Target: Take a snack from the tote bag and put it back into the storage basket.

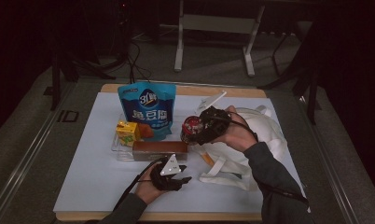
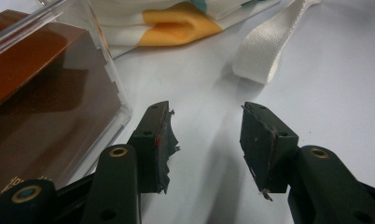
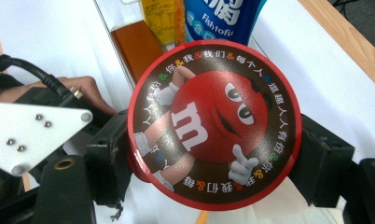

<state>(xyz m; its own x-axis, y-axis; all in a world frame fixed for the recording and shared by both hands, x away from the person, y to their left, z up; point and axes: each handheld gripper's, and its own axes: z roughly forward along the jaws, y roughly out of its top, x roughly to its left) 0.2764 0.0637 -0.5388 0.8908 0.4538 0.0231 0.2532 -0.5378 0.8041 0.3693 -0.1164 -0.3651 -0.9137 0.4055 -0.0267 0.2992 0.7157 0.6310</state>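
Note:
My right gripper [image 3: 212,156] is shut on a round red M&M's tub [image 3: 209,93], one jaw on each side, with the lid facing the camera. In the high view that tub [image 1: 190,126] is held off the table in my right gripper [image 1: 200,129], between the clear tray and the white tote bag [image 1: 258,135]. My left gripper [image 2: 206,112] is open with nothing between its jaws, low over the white mat. It rests near the table's front edge [image 1: 182,179], just in front of the brown box [image 1: 159,150].
A clear tray [image 1: 116,145] holds the brown box [image 2: 41,107], a yellow juice box [image 1: 127,132] and a blue fish tofu pouch [image 1: 147,108]. The tote bag's strap [image 2: 265,51] and an orange fold [image 2: 176,25] lie ahead of the left gripper.

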